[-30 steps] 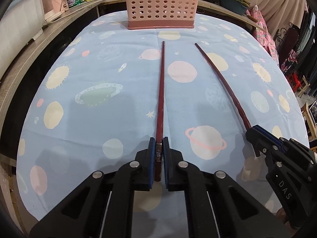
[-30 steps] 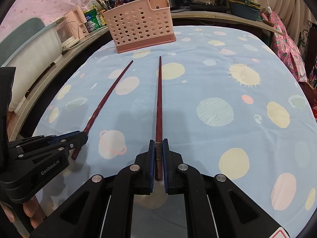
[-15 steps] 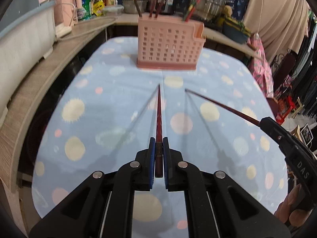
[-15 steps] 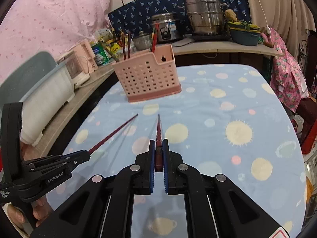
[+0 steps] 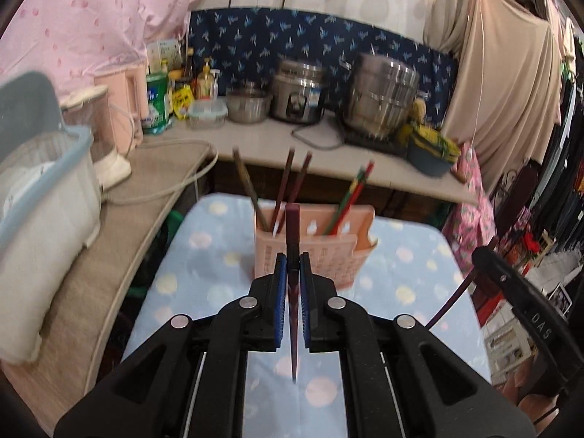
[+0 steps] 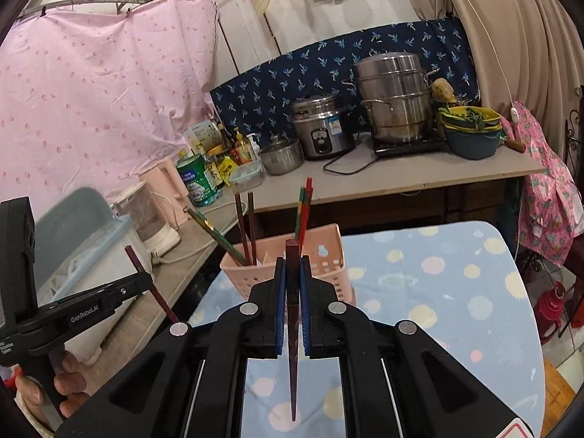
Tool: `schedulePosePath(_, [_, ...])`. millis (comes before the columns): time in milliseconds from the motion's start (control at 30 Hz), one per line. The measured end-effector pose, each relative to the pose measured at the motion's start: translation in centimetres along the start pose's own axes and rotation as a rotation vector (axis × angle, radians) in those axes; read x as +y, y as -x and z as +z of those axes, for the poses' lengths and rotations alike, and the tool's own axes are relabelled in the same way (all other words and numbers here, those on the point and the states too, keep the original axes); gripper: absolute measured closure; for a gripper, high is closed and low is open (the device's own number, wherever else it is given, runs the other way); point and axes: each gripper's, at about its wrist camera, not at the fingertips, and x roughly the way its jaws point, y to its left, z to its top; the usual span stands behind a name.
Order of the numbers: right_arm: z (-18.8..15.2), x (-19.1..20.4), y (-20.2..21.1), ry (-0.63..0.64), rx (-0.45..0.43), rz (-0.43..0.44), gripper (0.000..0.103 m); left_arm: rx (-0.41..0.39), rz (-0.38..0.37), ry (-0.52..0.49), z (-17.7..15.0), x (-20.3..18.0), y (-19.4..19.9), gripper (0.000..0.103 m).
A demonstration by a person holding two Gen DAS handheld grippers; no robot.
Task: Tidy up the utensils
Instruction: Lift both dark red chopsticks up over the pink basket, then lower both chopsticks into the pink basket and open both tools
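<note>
My left gripper is shut on a dark red chopstick, held above the tablecloth with its thin tip hanging toward the camera. In line beyond it stands the pink perforated basket, which holds several chopsticks. In the same way, my right gripper is shut on a second dark red chopstick, in front of the basket. Each gripper shows in the other's view, the right gripper and the left gripper, each clamping its chopstick. Both are held by hands.
The blue planet-print tablecloth covers the table. Behind the basket runs a counter with steel pots, a rice cooker, bottles and a bowl. A white tub with a blue lid and a pink kettle stand on the left.
Both grippers have risen and moved toward the basket, lifting their chopsticks off the tablecloth. The chopsticks lay pointing away along the cloth; now they stand steep with tips hanging down.
</note>
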Motion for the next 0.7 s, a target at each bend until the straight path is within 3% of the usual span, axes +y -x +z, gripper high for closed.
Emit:
schedulePosePath(200, [6.0,1.0,-0.7,-0.035,-0.101,0.063,0.096,-0.112,-0.015,0.029,6.3,0.3,1.1,0.096])
schedulePosePath(367, [10.0,1.8,-2.3,-0.051,-0.161,0.067,0.096,-0.182,0.006,0.051,9.8,0.5,0.4,0.096])
schedulePosePath(700, [12.1,1.0,-8.1,-0.041,-0.129,0.018,0.096,-0.163,0.047,0.041,10.8,0.9,-3.9,0.096])
